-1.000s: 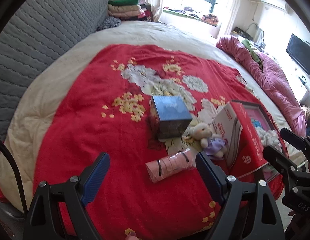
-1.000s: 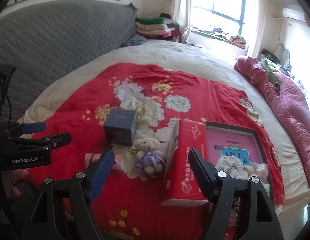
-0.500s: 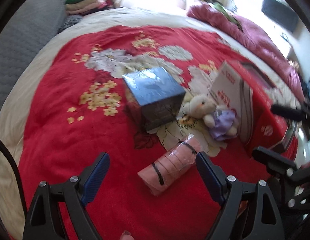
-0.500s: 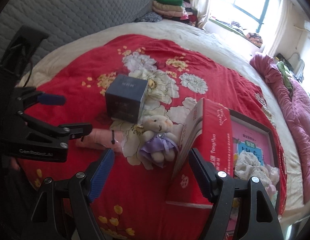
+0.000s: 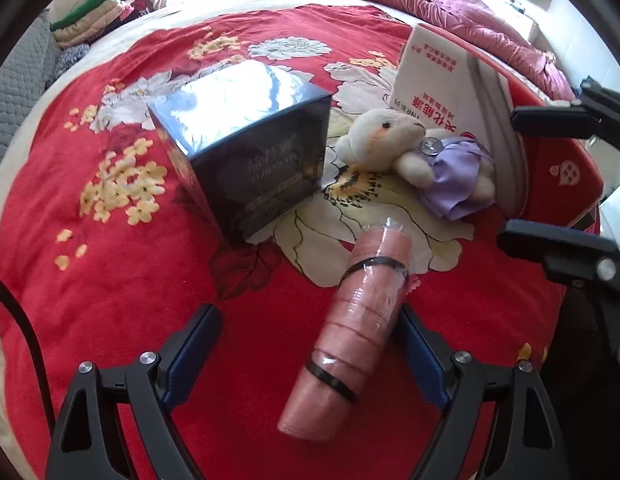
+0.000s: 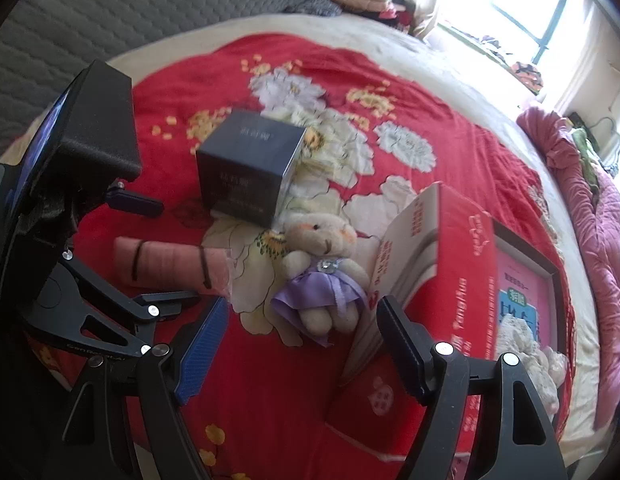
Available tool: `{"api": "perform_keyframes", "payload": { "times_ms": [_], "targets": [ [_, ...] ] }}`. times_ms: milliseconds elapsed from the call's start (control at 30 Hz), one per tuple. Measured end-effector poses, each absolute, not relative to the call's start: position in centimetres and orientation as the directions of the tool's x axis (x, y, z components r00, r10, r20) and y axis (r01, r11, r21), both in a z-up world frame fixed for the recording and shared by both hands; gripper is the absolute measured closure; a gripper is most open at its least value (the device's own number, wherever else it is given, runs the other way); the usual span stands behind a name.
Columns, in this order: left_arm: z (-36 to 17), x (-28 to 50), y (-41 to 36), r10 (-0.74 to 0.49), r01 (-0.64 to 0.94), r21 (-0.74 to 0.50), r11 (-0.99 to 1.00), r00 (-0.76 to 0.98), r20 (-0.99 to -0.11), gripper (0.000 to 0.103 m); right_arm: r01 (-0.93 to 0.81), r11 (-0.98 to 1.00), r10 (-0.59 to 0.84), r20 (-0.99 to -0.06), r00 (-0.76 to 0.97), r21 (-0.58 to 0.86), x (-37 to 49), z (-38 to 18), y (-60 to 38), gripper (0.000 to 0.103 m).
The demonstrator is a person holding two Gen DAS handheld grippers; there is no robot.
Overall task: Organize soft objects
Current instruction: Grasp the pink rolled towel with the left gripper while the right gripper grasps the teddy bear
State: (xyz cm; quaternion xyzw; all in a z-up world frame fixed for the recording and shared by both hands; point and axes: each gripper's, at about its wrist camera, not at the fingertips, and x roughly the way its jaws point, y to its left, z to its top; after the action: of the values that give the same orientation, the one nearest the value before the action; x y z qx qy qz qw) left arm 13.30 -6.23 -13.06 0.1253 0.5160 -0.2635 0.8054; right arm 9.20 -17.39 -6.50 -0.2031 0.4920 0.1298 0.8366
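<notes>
Both grippers have come down closer to the red blanket (image 5: 109,280). The left gripper (image 5: 310,344) has its fingers wide apart around the pink roll (image 5: 358,332) — not squeezing it. The right gripper (image 6: 301,332) is open too, just above the little bear (image 6: 322,268) — beside the red box (image 6: 442,280).

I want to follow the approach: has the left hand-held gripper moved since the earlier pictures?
Yes. The left hand-held gripper has come down toward the blanket: the pink roll, earlier ahead of it, now lies between its open jaws.
</notes>
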Motion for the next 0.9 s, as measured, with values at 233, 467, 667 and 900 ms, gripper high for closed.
{"api": "perform_keyframes", "payload": {
  "times_ms": [233, 467, 667, 900],
  "targets": [
    [-13.1, 13.9, -4.7, -0.371, 0.555, -0.151, 0.818, 0.308, -0.876, 0.019, -0.483, 0.812, -0.088, -0.887, 0.453, -0.327, 10.8, -9.5, -15.9, 0.026],
    [-12.9, 14.4, -3.8, -0.413, 0.546, -0.199, 0.814, 0.303, -0.859, 0.026, -0.515, 0.749, -0.17, -0.872, 0.459, -0.417, 12.1, -11.8, -14.8, 0.025],
    [-12.8, 14.9, -3.4, -0.42, 0.525, -0.217, 0.823, 0.305, -0.855, 0.034, -0.482, 0.708, -0.256, -0.824, 0.506, -0.516, 13.5, -12.6, -14.7, 0.049],
    [-12.6, 15.5, -2.1, -0.398, 0.436, -0.237, 0.868, 0.327, -0.857, 0.068, -0.459, 0.741, -0.235, -0.83, 0.506, -0.489, 14.4, -12.2, -15.1, 0.071]
  ]
}}
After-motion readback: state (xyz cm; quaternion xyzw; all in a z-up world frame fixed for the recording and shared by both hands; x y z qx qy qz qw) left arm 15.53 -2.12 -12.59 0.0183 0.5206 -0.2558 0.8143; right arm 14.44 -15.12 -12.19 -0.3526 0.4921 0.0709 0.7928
